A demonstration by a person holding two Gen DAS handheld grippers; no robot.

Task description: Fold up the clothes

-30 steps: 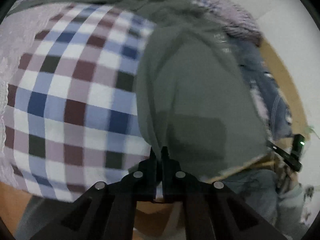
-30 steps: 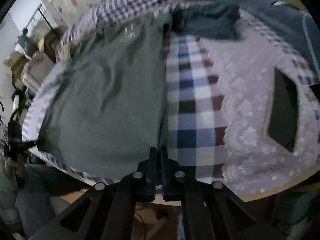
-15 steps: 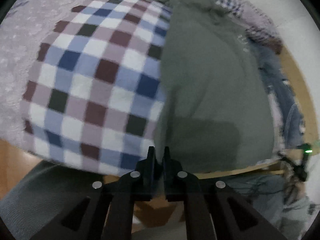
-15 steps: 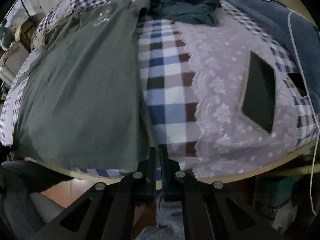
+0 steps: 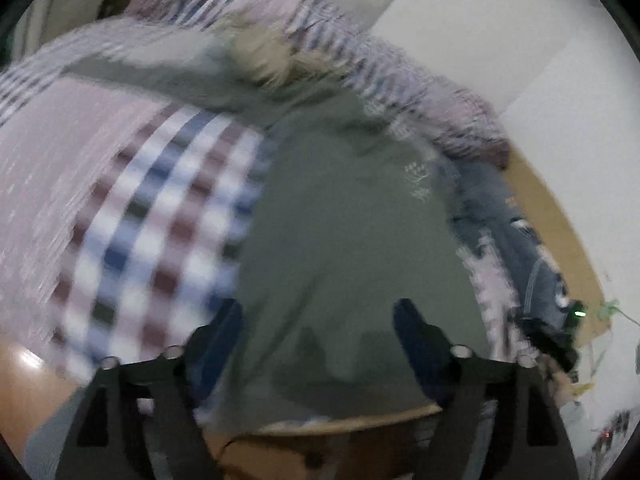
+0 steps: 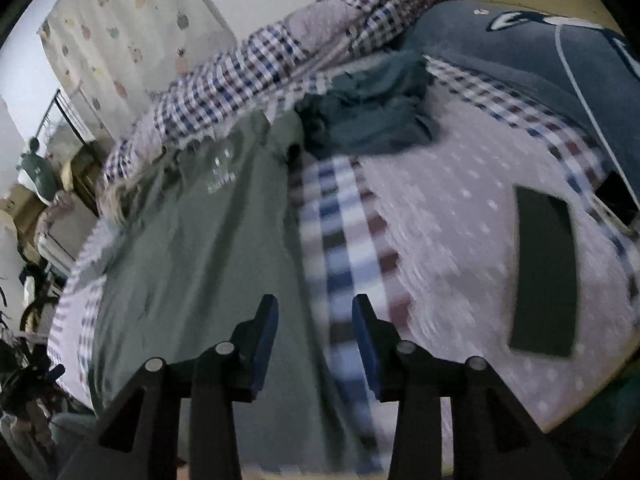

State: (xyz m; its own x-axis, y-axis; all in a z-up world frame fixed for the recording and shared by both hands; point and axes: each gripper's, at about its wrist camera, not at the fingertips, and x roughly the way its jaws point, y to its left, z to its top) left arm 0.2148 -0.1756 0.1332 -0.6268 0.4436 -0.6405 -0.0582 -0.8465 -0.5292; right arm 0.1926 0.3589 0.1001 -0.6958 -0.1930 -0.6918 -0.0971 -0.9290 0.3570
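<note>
We find grey-green T-shirt point(image 6: 208, 264) laid lengthwise on bed point(image 6: 448, 240), over checked bedspread point(image 5: 152, 240), hem at near bed edge, chest print up. Left gripper point(image 5: 318, 328): jaws wide, empty, above hem. Right gripper point(image 6: 314, 320): jaws moderately apart, empty, over shirt's right edge. We judge shirt spread or half-folded lengthwise; blur prevents telling which. Cross folds remain. Crumpled teal garment point(image 6: 372, 120) near rolled checked quilt point(image 6: 256, 68) untouched. Dark flat rectangle point(image 6: 544, 276) lies well apart.
</note>
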